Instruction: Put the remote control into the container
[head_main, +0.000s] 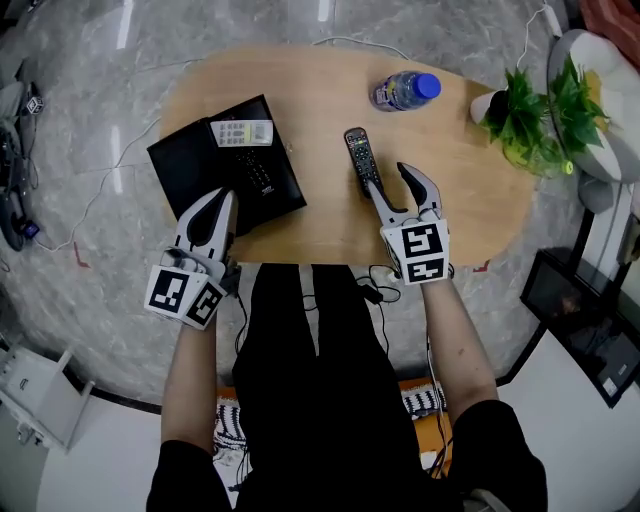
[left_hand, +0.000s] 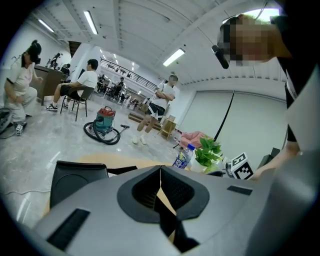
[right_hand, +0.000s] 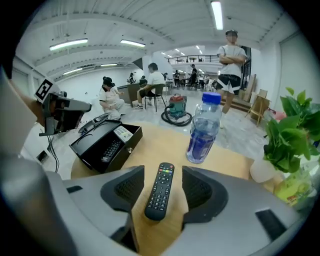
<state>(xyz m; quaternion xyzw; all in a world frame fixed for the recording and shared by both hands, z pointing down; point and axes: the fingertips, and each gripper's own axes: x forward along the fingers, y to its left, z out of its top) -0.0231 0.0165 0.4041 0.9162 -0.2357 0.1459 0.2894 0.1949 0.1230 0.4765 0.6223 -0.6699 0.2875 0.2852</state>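
Note:
A black remote control lies on the wooden table, right of the black open container. My right gripper is open at its near end. In the right gripper view the remote control lies between the jaws with a gap on each side. Inside the container lie a white remote and another black remote. My left gripper is shut and empty at the container's near edge; in its own view the left gripper has its jaws pressed together.
A water bottle with a blue cap stands at the table's far side, behind the remote. A potted plant sits at the right end. People and a vacuum cleaner are in the room beyond the table.

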